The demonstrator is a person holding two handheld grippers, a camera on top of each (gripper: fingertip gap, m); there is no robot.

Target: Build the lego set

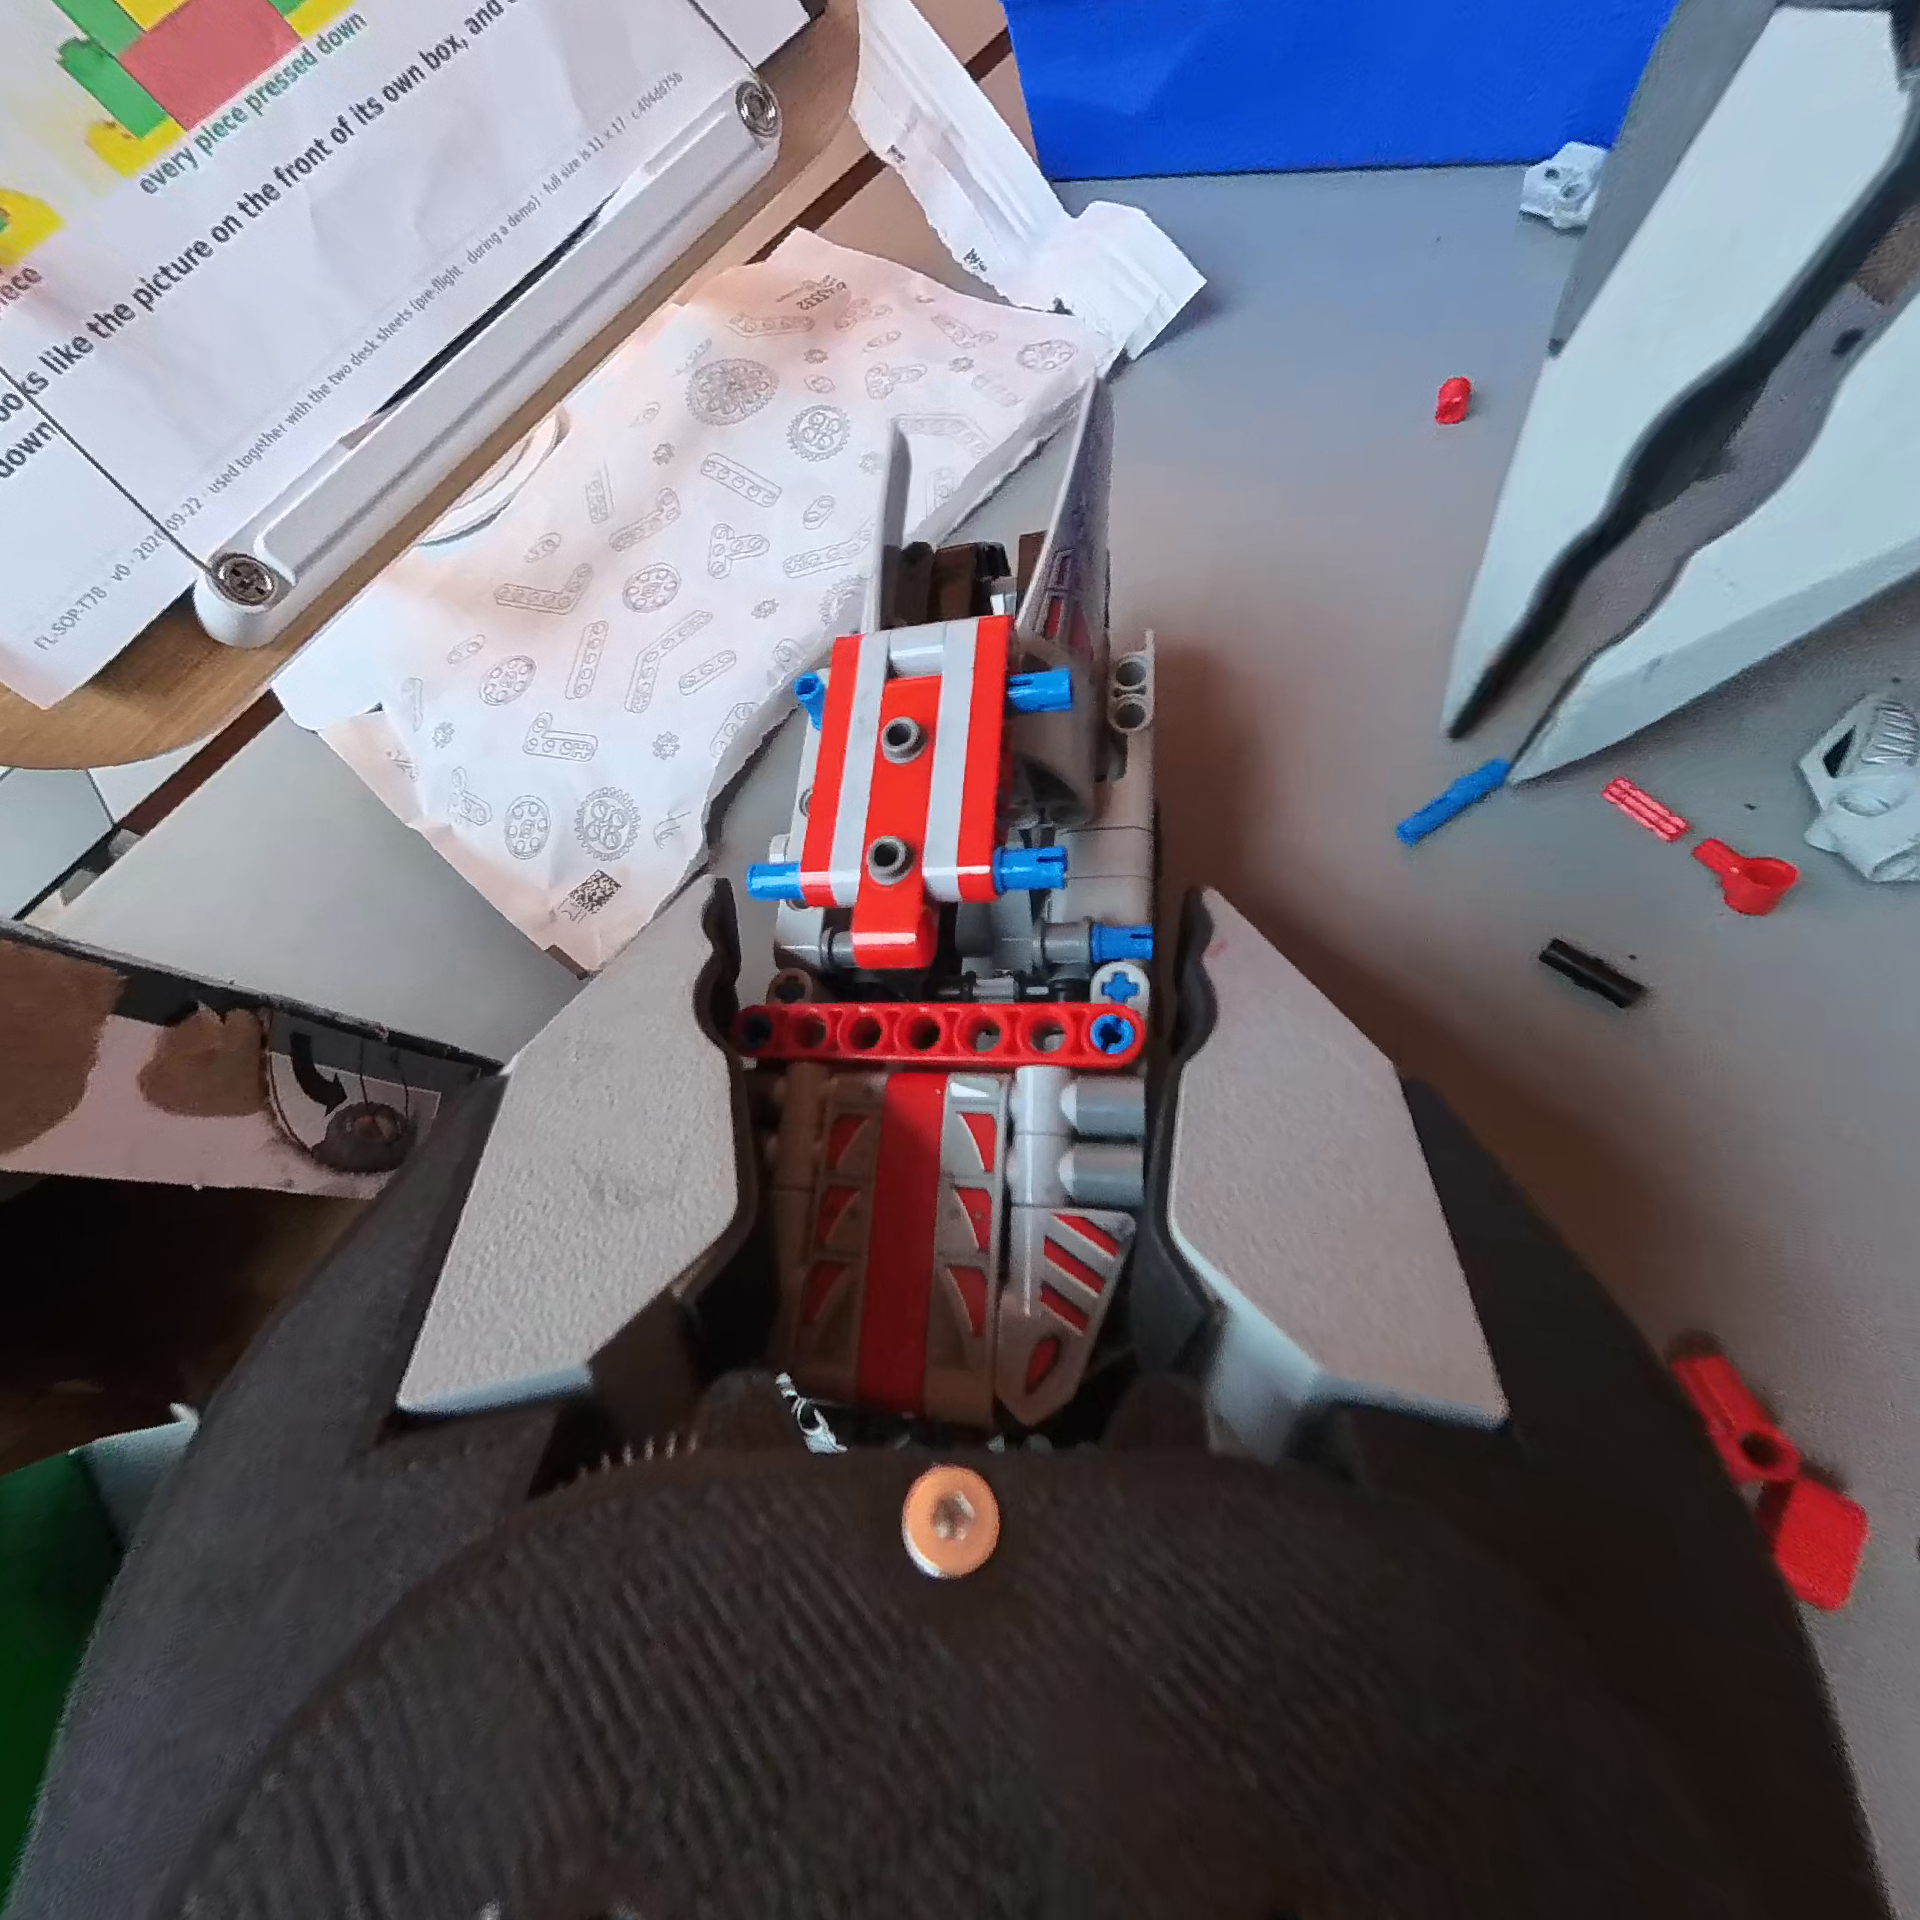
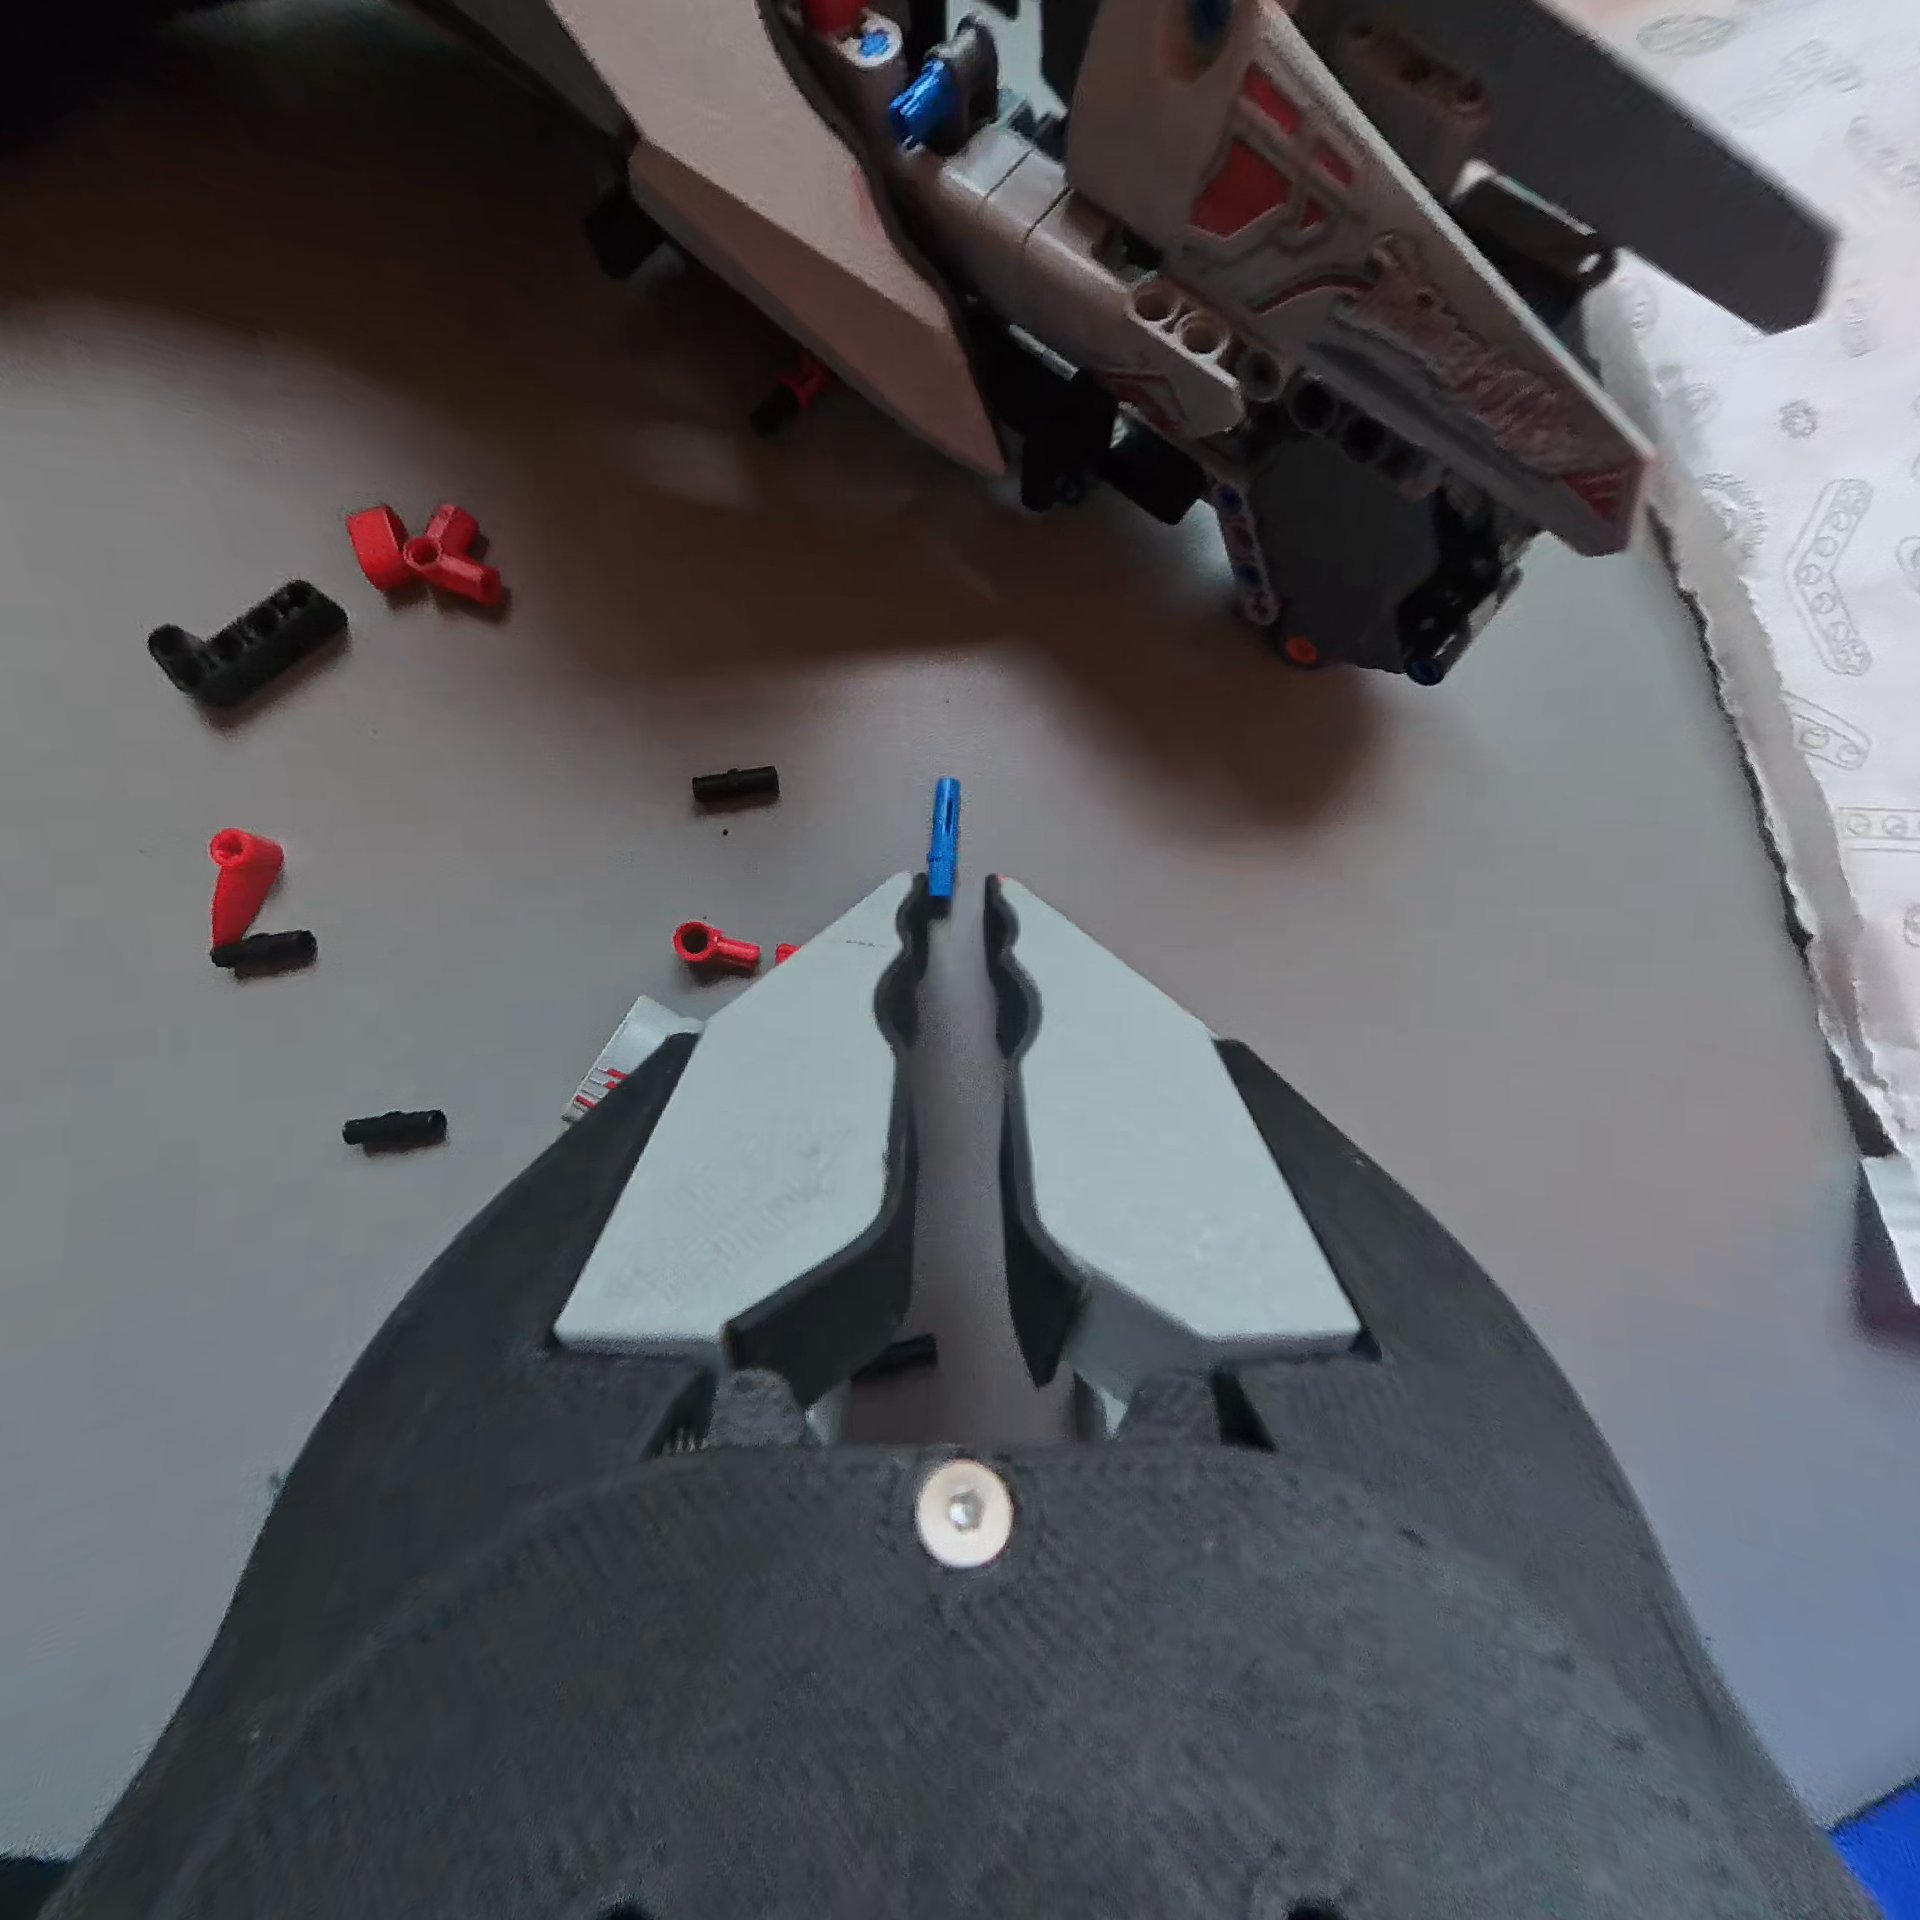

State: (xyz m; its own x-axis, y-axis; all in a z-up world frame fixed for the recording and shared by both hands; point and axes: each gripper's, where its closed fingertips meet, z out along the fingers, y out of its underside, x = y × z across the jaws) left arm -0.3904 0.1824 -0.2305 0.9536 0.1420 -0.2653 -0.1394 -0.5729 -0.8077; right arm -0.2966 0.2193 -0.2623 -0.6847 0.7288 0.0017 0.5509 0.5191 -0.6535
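Lying on the desk [image 2: 1351, 935], the blue pin [image 2: 943, 837] points its long axis straight away from the right claw [image 2: 954, 891], its near end just inside the slightly parted tips, not yet pinched. The left claw [image 1: 951, 997], farther off, is clamped around the red-and-grey model [image 1: 914, 790]; black and red loose pieces lie to the left.

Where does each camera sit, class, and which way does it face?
Left wrist view: on the left gripper, looking along its fingers down at the lego model it clamps; its own two fingers show.
Right wrist view: on the right gripper, looking down at the grey table; its fingers, slightly apart, show around a blue pin.
Shared: the model, the left gripper, the blue pin, the printed paper bag and the table.
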